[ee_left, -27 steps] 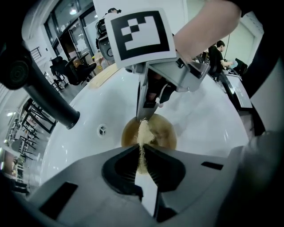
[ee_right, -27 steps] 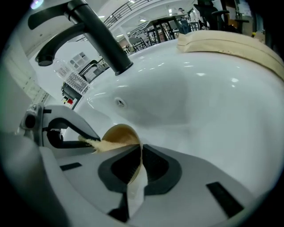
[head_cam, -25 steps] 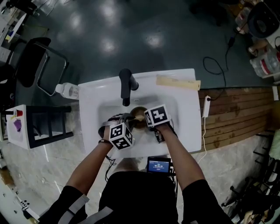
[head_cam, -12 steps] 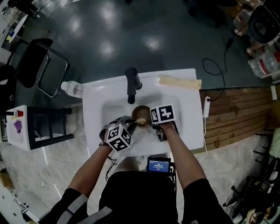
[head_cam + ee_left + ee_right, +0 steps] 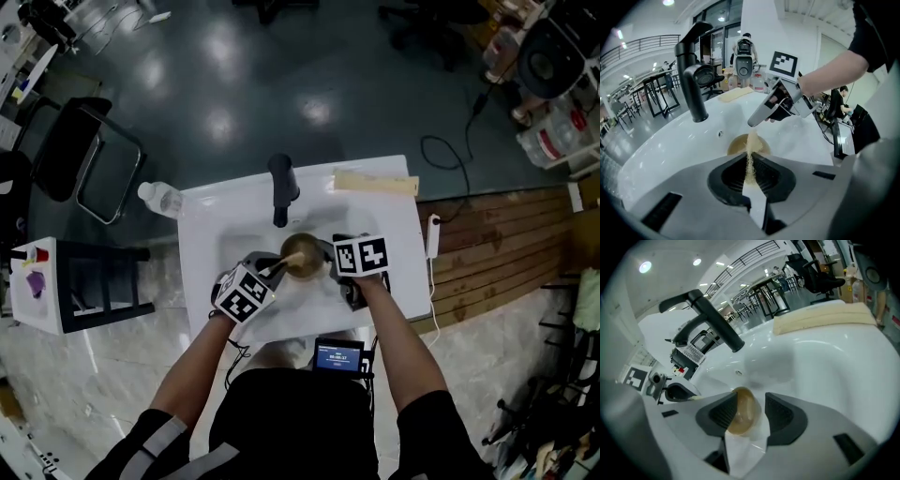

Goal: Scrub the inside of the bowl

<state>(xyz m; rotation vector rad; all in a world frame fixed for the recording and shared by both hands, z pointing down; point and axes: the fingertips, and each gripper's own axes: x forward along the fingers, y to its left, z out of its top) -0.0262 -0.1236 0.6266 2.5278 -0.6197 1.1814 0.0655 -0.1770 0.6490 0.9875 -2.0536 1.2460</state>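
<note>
As right gripper (image 5: 749,405) fingers (image 5: 780,414) are opening round the bowl (image 5: 740,420), left gripper (image 5: 750,161) pinches a half-hidden brush (image 5: 750,144).

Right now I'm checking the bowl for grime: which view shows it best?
Right gripper view: the bowl sits close and large. In left gripper view the brush covers part; head view shows it tiny.

Black faucet (image 5: 281,190) upright at the back of the white sink (image 5: 202,246), spout out over the basin. Clear plastic bottle (image 5: 161,198) lying just off the sink's back left corner. Pale flat strip (image 5: 375,182) along the back right rim. White power strip (image 5: 432,236) right beside the sink's right edge. Small lit screen (image 5: 339,356) at the near edge. Off left, black chair (image 5: 89,159) and white shelf unit (image 5: 56,281). Off right, wooden planks (image 5: 497,248).
</note>
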